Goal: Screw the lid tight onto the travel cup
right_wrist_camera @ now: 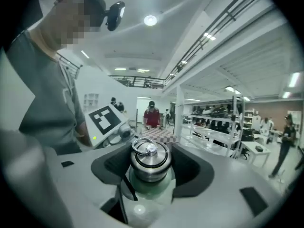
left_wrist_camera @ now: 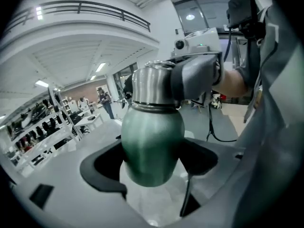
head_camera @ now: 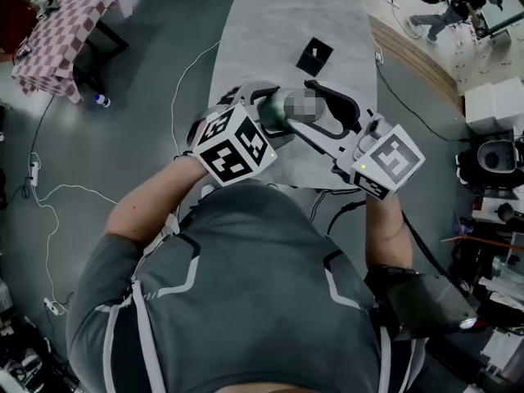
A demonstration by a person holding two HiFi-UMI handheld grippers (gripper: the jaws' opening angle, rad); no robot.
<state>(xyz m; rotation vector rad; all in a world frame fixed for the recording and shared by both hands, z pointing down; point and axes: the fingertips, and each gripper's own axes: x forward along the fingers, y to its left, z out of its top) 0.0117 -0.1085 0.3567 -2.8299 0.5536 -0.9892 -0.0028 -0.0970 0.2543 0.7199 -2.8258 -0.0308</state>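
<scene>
The travel cup (head_camera: 277, 111) is held in the air over the near end of the grey table (head_camera: 286, 15). My left gripper (head_camera: 264, 109) is shut on the cup's green body (left_wrist_camera: 152, 141), which sits between the dark pads (left_wrist_camera: 102, 170). The steel lid (left_wrist_camera: 151, 87) sits on the cup's mouth. From the other side, my right gripper (head_camera: 318, 106) has its jaws closed around that lid (right_wrist_camera: 149, 158), pads against its sides. A small ring lies on top of the lid. A strip of the green body (right_wrist_camera: 147, 188) shows beneath it.
A flat black object (head_camera: 314, 56) lies further back on the table. To the far left stands a checkered table (head_camera: 57, 35), with cables (head_camera: 49, 195) trailing over the floor. Equipment and boxes (head_camera: 491, 105) crowd the right side.
</scene>
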